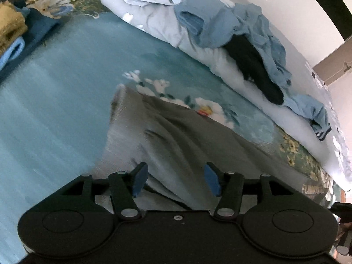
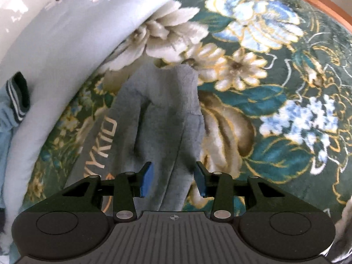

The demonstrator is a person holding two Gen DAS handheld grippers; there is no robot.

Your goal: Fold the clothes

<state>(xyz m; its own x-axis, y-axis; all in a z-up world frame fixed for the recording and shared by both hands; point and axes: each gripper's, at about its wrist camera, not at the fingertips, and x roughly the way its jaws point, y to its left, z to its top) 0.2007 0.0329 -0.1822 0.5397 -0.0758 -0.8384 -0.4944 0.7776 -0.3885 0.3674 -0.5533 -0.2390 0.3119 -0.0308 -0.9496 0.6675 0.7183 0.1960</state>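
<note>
Hovering over the flowered bedspread (image 2: 275, 101), we note both the left gripper (image 1: 176, 180) and right gripper (image 2: 173, 180) gaping apart, each straddling the grey garment (image 2: 162, 114), its length running ahead from the right.

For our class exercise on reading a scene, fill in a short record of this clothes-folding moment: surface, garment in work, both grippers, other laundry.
surface: floral blanket
garment in work: grey garment lying rumpled, white lettering on it
left gripper: open, over the garment
right gripper: open, a fold of the garment between the fingers
other laundry: light blue clothes and a black garment heaped on a pale quilt
</note>
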